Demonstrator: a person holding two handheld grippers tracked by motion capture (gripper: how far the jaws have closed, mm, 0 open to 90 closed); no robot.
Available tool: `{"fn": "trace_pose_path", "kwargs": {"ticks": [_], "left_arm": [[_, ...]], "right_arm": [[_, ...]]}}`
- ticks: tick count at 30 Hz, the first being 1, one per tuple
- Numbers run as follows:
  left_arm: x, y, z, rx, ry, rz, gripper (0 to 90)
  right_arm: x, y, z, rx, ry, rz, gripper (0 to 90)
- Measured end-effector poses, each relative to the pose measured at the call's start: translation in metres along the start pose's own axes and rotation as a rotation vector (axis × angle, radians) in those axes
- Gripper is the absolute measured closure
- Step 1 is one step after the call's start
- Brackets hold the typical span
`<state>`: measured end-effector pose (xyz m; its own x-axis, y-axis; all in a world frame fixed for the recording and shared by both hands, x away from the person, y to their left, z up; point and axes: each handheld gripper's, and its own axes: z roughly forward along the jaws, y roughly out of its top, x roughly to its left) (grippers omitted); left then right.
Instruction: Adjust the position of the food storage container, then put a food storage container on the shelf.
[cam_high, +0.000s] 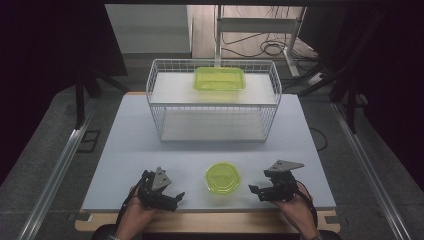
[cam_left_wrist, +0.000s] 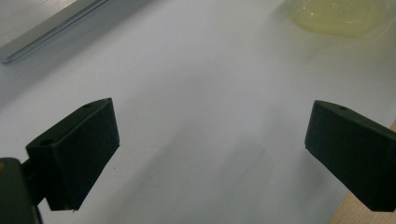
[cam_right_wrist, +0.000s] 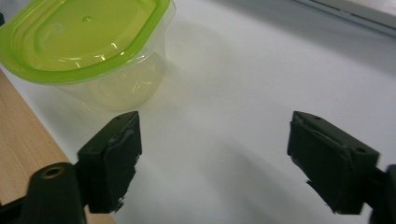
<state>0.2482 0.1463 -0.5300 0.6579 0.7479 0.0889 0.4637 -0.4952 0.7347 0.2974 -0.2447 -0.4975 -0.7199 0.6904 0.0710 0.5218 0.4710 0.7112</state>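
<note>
High view, table: a pale grey rectangular tabletop (cam_high: 130, 150) with a light wooden edge (cam_high: 210, 222) along its near side
High view, round tub: a small round clear plastic container with a lime-green lid (cam_high: 223, 177) stands near the table's near edge, between the two grippers and touching neither
High view, left gripper (cam_high: 176, 197): held in the person's left hand (cam_high: 135, 215) at the near left, its jaws spread apart with nothing between them, pointing right toward the round tub
High view, right gripper (cam_high: 256, 191): held in the person's right hand (cam_high: 296, 209) at the near right, just beside the round tub, its jaws parted and empty
High view, basket: a white wire-mesh rectangular basket rack (cam_high: 159, 107) sits at the far middle of the table
High view, second tub: a lime-green rectangular plastic container (cam_high: 219, 79) rests on the rack's upper white shelf, well apart from the round tub
Left gripper view, jaws: two black jaws stand wide apart over bare tabletop (cam_left_wrist: 196, 93), gripping nothing
Left gripper view, round tub (cam_left_wrist: 336, 16): a blurred yellow-green patch at the far right corner, well apart from the jaws
Right gripper view, jaws: released, wide apart over the tabletop (cam_right_wrist: 224, 116), nothing between them
Right gripper view, round tub (cam_right_wrist: 88, 42): upright, lid on, at the far left, just beyond the left jaw; whether they touch I cannot tell
Right gripper view, wooden edge (cam_right_wrist: 23, 149): runs along the near left
</note>
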Motion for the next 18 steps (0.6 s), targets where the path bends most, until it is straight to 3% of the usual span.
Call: {"fn": "trace_pose_path", "kwargs": {"ticks": [9, 10, 15, 18], "left_arm": [[0.0, 0.0, 0.001, 0.001, -0.001, 0.005, 3.0], [0.0, 0.0, 0.001, 0.001, -0.001, 0.007, 3.0], [-0.001, 0.0, 0.001, 0.004, 0.0, 0.013, 3.0], [-0.001, 0.0, 0.001, 0.004, 0.001, 0.014, 3.0]], "right_arm": [[-0.004, 0.0, 0.001, -0.031, 0.003, 0.016, 5.5], [-0.003, 0.001, 0.002, -0.031, 0.021, 0.035, 5.4], [0.002, 0.007, 0.004, -0.022, 0.039, 0.039, 3.8], [0.005, 0.014, 0.004, -0.032, 0.07, 0.076, 3.3]]}}
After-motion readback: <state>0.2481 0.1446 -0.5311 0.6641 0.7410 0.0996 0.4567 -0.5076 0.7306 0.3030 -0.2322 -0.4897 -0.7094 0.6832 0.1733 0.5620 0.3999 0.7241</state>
